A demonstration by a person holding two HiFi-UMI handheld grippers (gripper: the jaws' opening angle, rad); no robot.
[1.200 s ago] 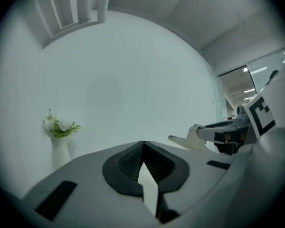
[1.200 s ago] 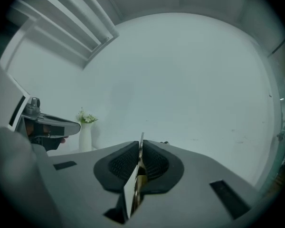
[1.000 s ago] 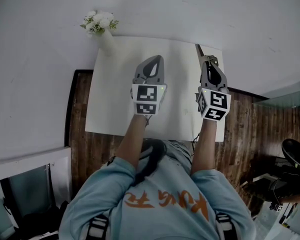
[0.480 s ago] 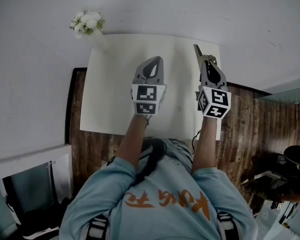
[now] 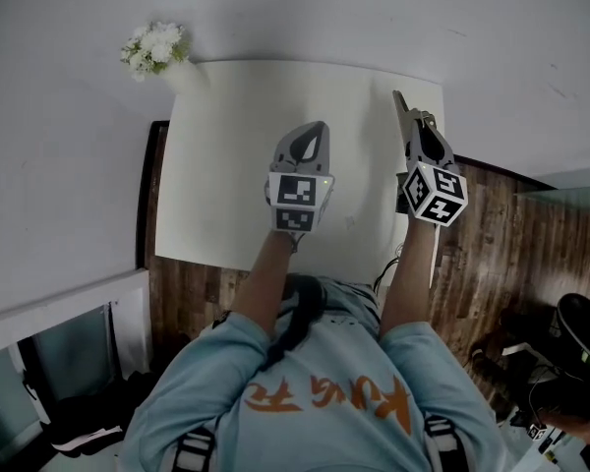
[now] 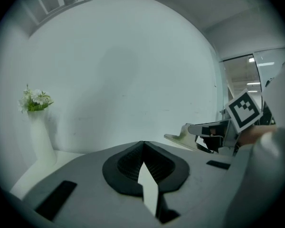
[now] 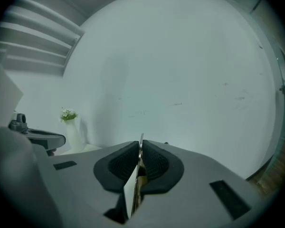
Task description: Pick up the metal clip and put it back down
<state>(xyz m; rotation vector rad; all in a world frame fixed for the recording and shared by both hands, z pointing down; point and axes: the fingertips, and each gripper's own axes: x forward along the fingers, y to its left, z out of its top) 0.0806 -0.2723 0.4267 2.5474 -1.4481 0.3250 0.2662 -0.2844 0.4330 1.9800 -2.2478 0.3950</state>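
The metal clip (image 5: pixel 400 103) is a thin pale strip sticking out past the tips of my right gripper (image 5: pixel 413 122), which is shut on it over the right side of the white table (image 5: pixel 226 165). In the right gripper view the clip's edge (image 7: pixel 141 139) stands upright between the black pads (image 7: pixel 154 163). My left gripper (image 5: pixel 316 126) hangs over the middle of the table, shut with nothing between its fingers (image 6: pixel 159 163). The left gripper view shows the clip (image 6: pixel 179 139) held out flat by the right gripper (image 6: pixel 199 132), to its right.
A white vase of small flowers (image 5: pixel 153 47) stands at the table's far left corner, against the pale wall (image 5: pixel 374 18). Dark wooden floor (image 5: pixel 482 244) borders the table on the right and near sides. A dark chair (image 5: pixel 582 327) sits at the lower right.
Both grippers have come down toward the table and shifted slightly right in the head view. The right gripper has rolled, its marker cube turned. The clip stays in its jaws.
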